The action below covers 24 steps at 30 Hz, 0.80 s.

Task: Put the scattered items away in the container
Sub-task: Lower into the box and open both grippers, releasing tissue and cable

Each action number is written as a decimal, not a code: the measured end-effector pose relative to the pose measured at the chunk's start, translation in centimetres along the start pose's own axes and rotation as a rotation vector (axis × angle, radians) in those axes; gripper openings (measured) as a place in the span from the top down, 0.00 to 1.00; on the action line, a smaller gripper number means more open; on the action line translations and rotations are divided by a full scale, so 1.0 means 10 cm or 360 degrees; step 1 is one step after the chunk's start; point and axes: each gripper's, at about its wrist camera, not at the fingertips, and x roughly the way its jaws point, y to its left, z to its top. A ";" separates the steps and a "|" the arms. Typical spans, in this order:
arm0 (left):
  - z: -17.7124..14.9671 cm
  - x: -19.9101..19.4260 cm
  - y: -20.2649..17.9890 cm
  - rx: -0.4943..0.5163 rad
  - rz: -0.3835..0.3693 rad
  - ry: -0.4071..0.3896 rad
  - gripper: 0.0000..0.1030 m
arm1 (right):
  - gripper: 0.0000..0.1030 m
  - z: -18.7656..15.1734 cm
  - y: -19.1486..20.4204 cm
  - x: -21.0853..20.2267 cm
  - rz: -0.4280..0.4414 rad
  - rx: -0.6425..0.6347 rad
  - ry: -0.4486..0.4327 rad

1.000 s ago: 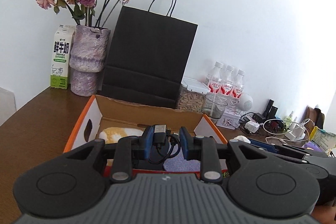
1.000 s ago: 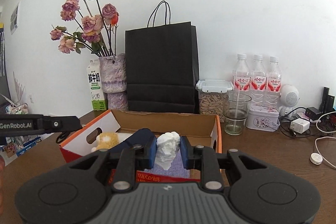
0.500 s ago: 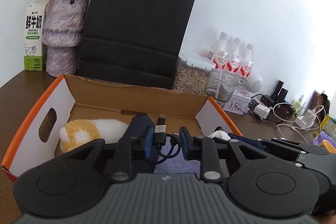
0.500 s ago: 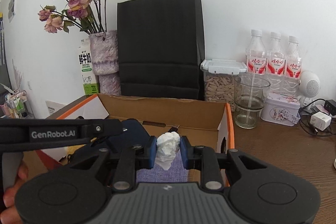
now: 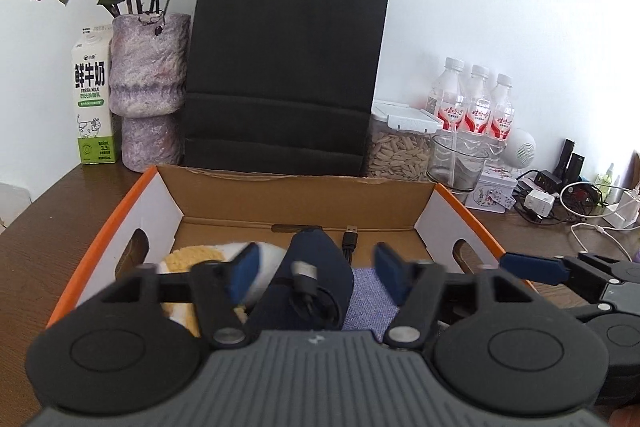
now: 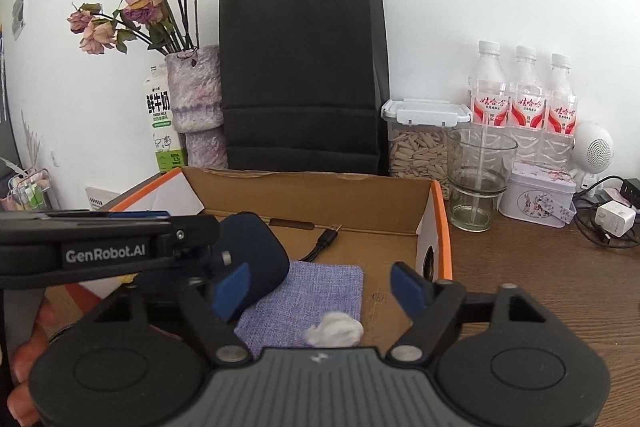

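An orange-rimmed cardboard box (image 5: pixel 256 175) (image 6: pixel 312 187) lies open in front of both grippers. My left gripper (image 5: pixel 316 273) hangs over it, jaws opening and pressing on nothing. Below them a black USB cable (image 5: pixel 308 291) lies loose on a dark blue rounded case (image 5: pixel 320 251) (image 6: pixel 256 243). My right gripper (image 6: pixel 320 289) is also opening, with a crumpled white tissue (image 6: pixel 334 333) lying free beneath it at the edge of a purple cloth (image 6: pixel 316 287) (image 5: pixel 368 301). A yellow and white plush toy (image 5: pixel 192 259) rests in the box's left part.
Behind the box stand a black paper bag (image 5: pixel 288 67), a vase of dried roses (image 5: pixel 148 95) and a milk carton (image 5: pixel 92 95). To the right are a seed container (image 6: pixel 420 147), a glass (image 6: pixel 478 179), three water bottles (image 6: pixel 524 99), a tin (image 6: pixel 536 199) and chargers with cables (image 5: pixel 560 199).
Both grippers came forward and down over the box, then opened. The cable dropped from the left jaws onto the blue case; the tissue fell from the right jaws beside the cloth.
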 end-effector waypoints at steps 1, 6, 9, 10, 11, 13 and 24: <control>0.00 -0.02 0.00 -0.0006 0.0031 -0.0025 0.00 | 0.02 0.01 0.00 -0.01 0.0002 -0.0002 -0.0003; 0.04 -0.09 0.02 -0.0036 0.0101 -0.0071 0.00 | 0.00 0.01 0.00 0.01 -0.0021 -0.0002 0.0007; 0.05 -0.06 0.06 -0.0060 0.0121 -0.0055 0.00 | 0.00 0.01 -0.01 0.00 -0.0026 0.0005 0.0008; 0.05 -0.06 0.06 -0.0067 0.0125 -0.0048 0.00 | 0.00 0.01 -0.01 -0.01 -0.0027 0.0007 0.0005; 0.05 -0.05 0.07 -0.0075 0.0127 -0.0043 0.00 | 0.00 0.01 -0.01 -0.01 -0.0027 0.0007 0.0004; 0.04 -0.05 0.08 -0.0079 0.0128 -0.0039 0.00 | 0.00 0.02 -0.01 -0.02 -0.0033 0.0005 0.0003; 0.12 -0.26 0.11 -0.0077 0.0110 -0.0093 0.00 | 0.00 0.13 0.04 -0.27 -0.0058 -0.0010 -0.0069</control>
